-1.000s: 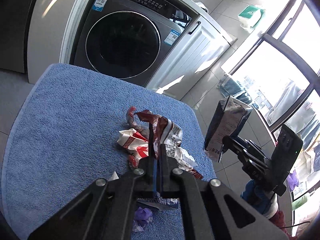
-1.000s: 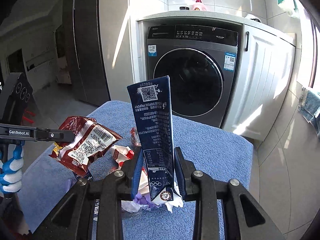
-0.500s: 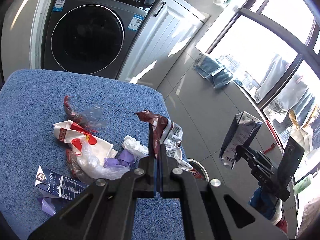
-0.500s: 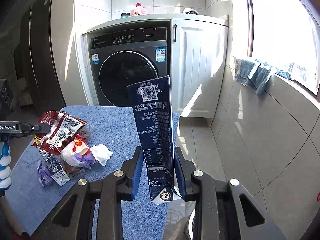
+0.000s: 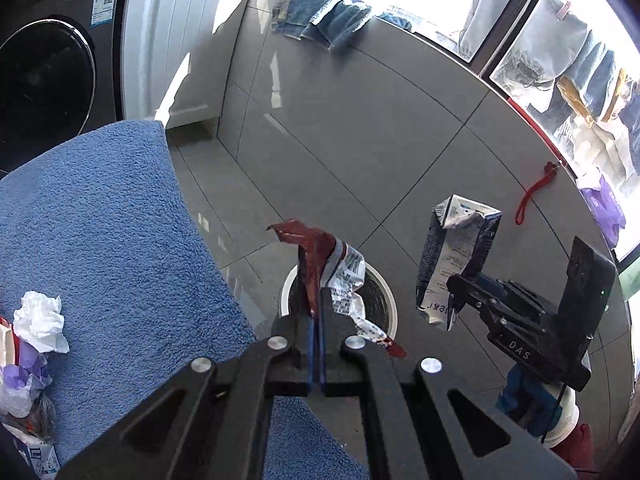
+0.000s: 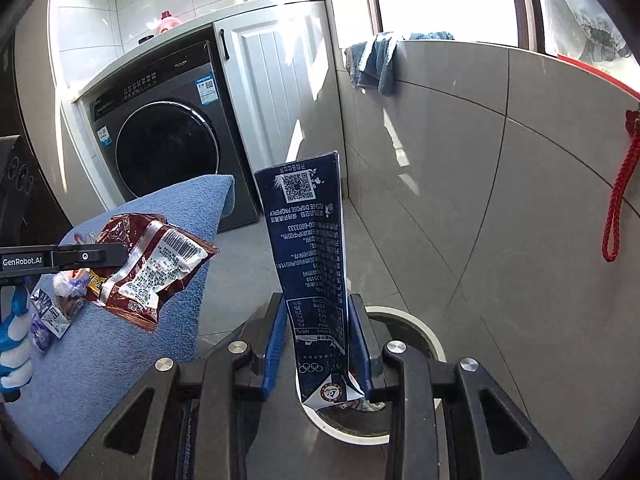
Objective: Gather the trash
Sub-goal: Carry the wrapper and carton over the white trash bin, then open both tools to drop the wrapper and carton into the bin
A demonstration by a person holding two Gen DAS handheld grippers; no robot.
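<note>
**Both tongs loaded above the bin**

The left tongs (image 5: 316, 312) are clenched on a brown snack wrapper (image 5: 326, 264), which stands up from between the blades with its crumpled barcode side to the right. Seen from the left wrist, the wrapper hangs over a round white-rimmed trash bin (image 5: 390, 300) on the grey tiled floor, just right of the blue-towelled bench (image 5: 100, 220).

The right tongs (image 6: 318, 344) are grasping a dark blue milk carton (image 6: 310, 248) near its base; the carton stands nearly upright, print upside down, its QR code at the far end. The bin's rim (image 6: 434, 344) shows directly below and behind the carton.

At the bench's near left lies the remaining litter: a crumpled white tissue (image 5: 40, 322), purple scraps (image 5: 24, 368) and a small flattened blue carton (image 5: 38, 456). A dark washing machine (image 6: 160, 152) stands beyond the bench.
</note>
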